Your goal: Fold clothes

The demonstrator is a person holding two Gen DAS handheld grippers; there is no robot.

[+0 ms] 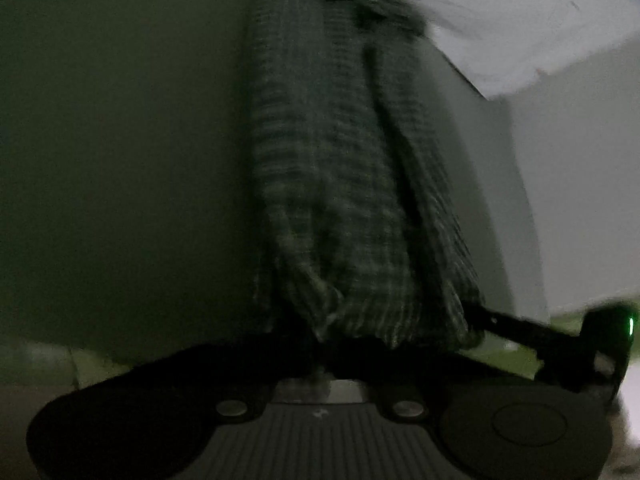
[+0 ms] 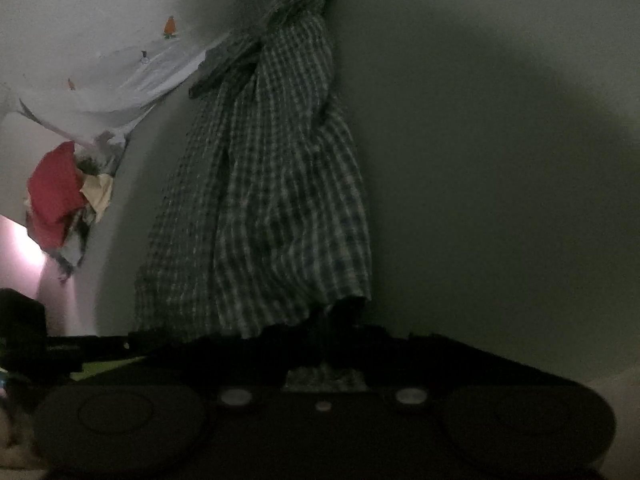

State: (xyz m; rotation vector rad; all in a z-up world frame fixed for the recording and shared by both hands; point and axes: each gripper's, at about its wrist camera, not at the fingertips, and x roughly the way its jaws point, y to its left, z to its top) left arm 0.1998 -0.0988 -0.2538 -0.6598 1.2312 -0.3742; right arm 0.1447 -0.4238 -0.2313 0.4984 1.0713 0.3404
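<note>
Between two hand-held grippers, a checked shirt stretched out over a pale bed.

Left hand-held gripper [image 1: 320, 360] is clenched on one corner of the checked shirt [image 1: 340, 200], and the right hand-held gripper [image 2: 324, 356] grips another; its cloth shows pinched between each pair of fingers. From both, the shirt's long axis runs straight ahead, its far end bunched against a white sheet [image 2: 132, 76]. A pile of clothes [image 2: 60, 200] lies off to the right gripper's left. Neither hand is nearer; any fold probably needs both moving together.

Bunched green-checked shirt [image 2: 264, 184], hanging
</note>
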